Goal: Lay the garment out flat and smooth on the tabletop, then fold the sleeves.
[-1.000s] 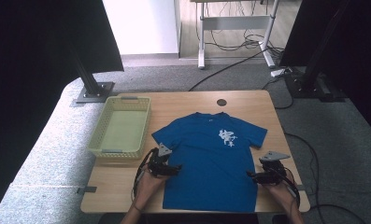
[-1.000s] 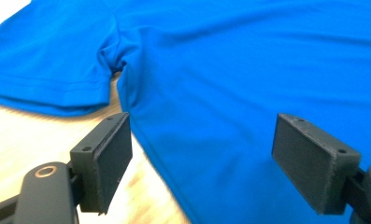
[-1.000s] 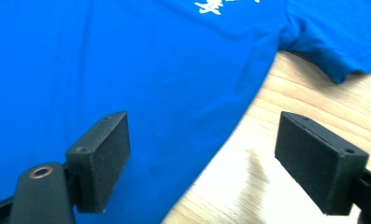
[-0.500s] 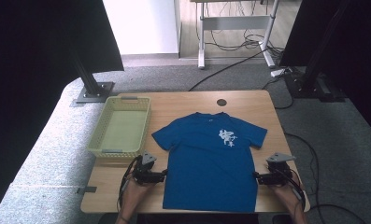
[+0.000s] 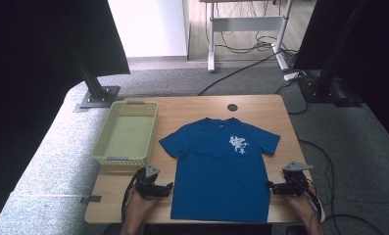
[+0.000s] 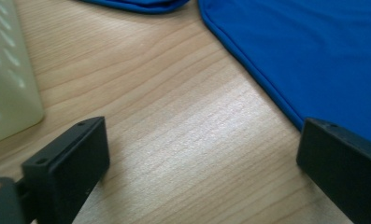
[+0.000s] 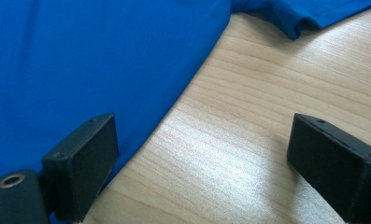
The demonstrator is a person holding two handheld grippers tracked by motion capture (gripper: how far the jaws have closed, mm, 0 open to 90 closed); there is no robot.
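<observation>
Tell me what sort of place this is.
Probably a lab or recording studio: a light wooden table stands on grey carpet between black curtains on metal stands, loose cables run under a desk behind, and a blue short-sleeved T-shirt lies spread flat.

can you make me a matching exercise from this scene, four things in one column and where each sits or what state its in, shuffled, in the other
Things:
1. t-shirt
2. basket
3. left gripper
4. right gripper

Places or states:
A. jaws open at the shirt's right side edge
B. spread flat at the middle of the table
C. jaws open at the shirt's left side edge
D. pale, at the table's left edge

Pairs: 1-B, 2-D, 3-C, 4-A
</observation>
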